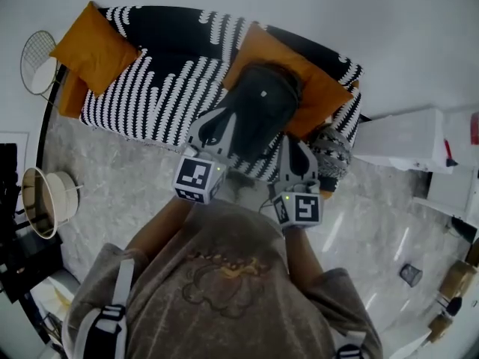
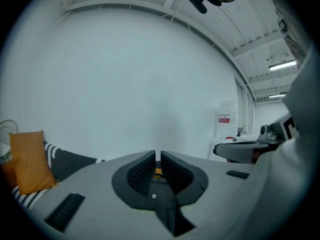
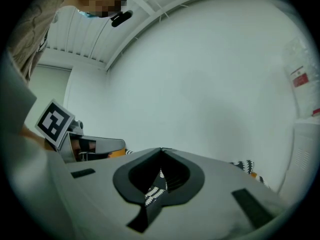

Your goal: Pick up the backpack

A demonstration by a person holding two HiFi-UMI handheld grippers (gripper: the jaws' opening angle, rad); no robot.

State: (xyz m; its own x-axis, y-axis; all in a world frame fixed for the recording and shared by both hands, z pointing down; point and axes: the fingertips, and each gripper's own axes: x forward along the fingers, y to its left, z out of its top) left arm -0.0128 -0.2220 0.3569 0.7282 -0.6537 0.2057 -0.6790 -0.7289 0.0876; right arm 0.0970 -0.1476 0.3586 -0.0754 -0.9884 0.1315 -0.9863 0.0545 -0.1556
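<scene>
While holding left claw [image 2: 158, 159] barely parted and right claw [image 3: 161, 154] pressed together, both empty: spread wide, reach backpack [image 1: 258, 111] at 12 o'clock, pinch top, lift.

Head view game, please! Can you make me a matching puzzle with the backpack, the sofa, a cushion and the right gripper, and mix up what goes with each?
Things:
1. backpack
2. sofa
3. cushion at the picture's left
4. right gripper

Clues:
A. orange
B. jaws shut
C. black with a white pattern
D. plain dark, lying on the sofa

Pairs: 1-D, 2-C, 3-A, 4-B
</scene>
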